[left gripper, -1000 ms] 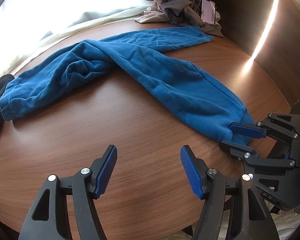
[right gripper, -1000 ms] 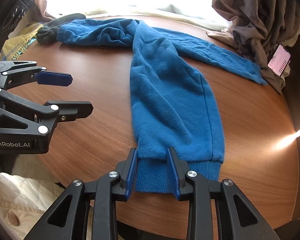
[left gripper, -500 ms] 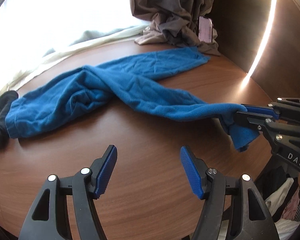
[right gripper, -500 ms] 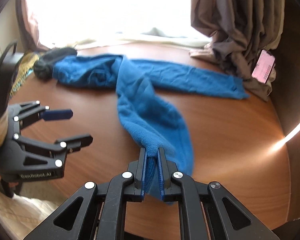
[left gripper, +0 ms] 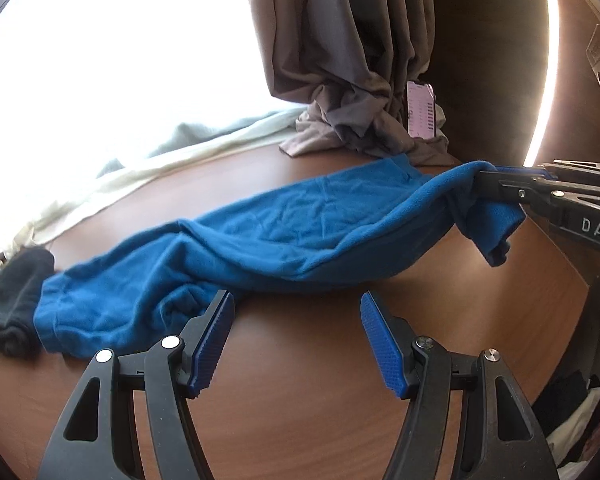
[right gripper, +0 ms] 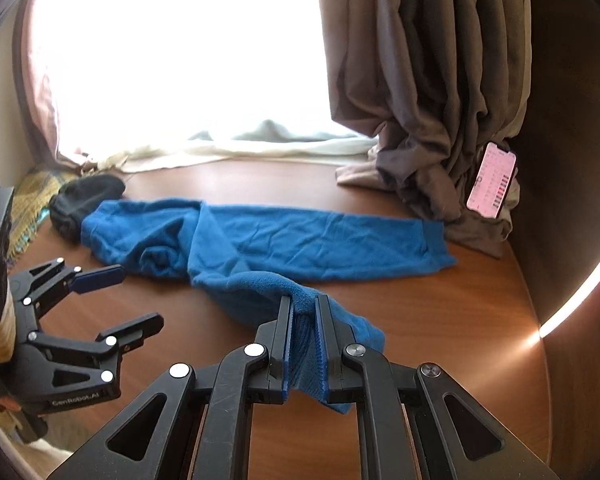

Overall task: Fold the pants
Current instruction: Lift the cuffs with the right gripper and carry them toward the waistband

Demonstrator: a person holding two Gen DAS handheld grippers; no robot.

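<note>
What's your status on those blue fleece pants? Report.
Right tongs shut on cuff of blue fleece pants, leg lifted. Left tongs open, empty. Black knit hat touching waistband end.

There is one pair of blue pants [right gripper: 300, 240], with two legs, on one round wooden table [right gripper: 460, 320]. Two grippers are in view, the left gripper [left gripper: 296, 340] and the right gripper [right gripper: 303, 312], each with two fingers. There is also one dark bundled garment [right gripper: 84, 200], one lit phone [right gripper: 492, 180], one brown curtain [right gripper: 420, 80] and one pale cloth [right gripper: 240, 152].
</note>
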